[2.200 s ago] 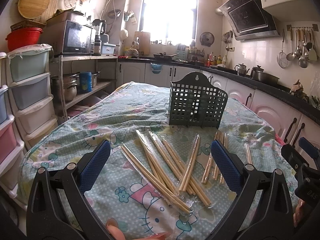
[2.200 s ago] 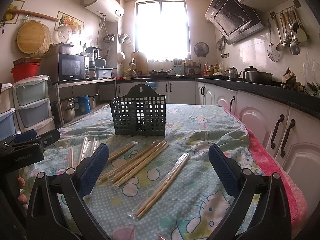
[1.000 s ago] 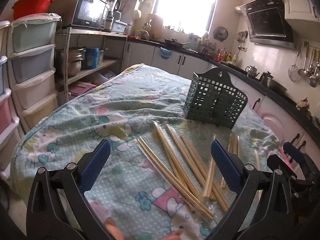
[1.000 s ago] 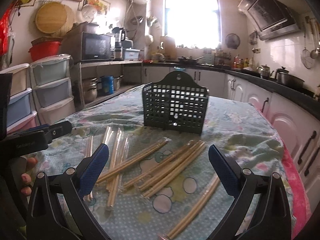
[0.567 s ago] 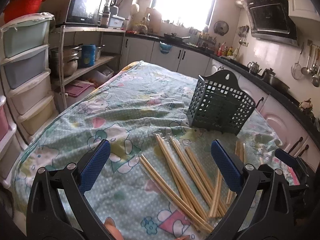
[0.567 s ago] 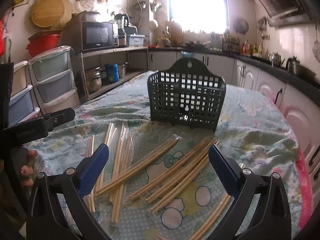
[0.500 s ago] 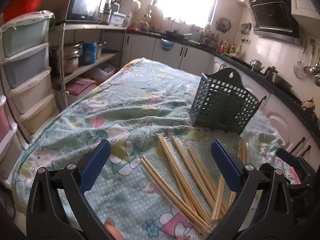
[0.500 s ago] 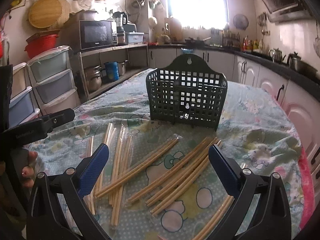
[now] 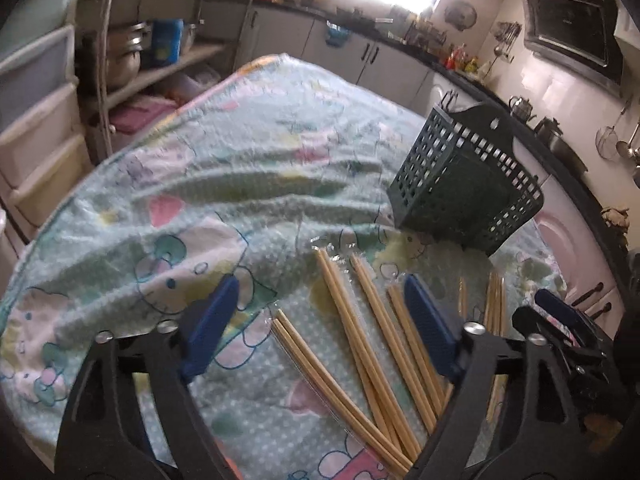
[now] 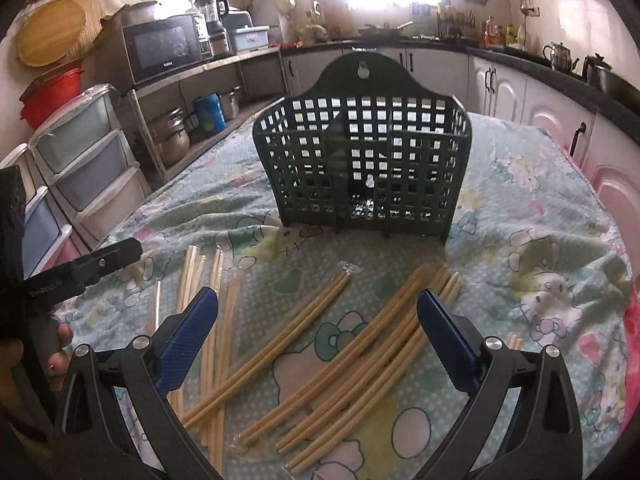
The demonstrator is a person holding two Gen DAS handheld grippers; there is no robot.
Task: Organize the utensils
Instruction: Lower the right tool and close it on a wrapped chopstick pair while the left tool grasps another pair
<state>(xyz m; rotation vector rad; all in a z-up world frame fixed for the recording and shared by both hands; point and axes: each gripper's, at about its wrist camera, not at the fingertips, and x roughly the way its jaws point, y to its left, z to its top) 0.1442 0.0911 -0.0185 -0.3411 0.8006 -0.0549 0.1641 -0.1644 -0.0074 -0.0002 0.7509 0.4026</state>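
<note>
As the left gripper (image 9: 316,320) narrows, empty, over wrapped chopsticks (image 9: 360,344), the right gripper (image 10: 316,336) is held spread; several pairs could perhaps be pinched together.

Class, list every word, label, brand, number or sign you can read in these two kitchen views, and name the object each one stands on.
White lettering on the side of the left hand-held gripper, seen in the right wrist view: blurred, not readable.
Small white brand mark on the microwave front: too small to read.
Print on the blue canister on the shelf: too blurred to read.
Nothing else carries readable text.
</note>
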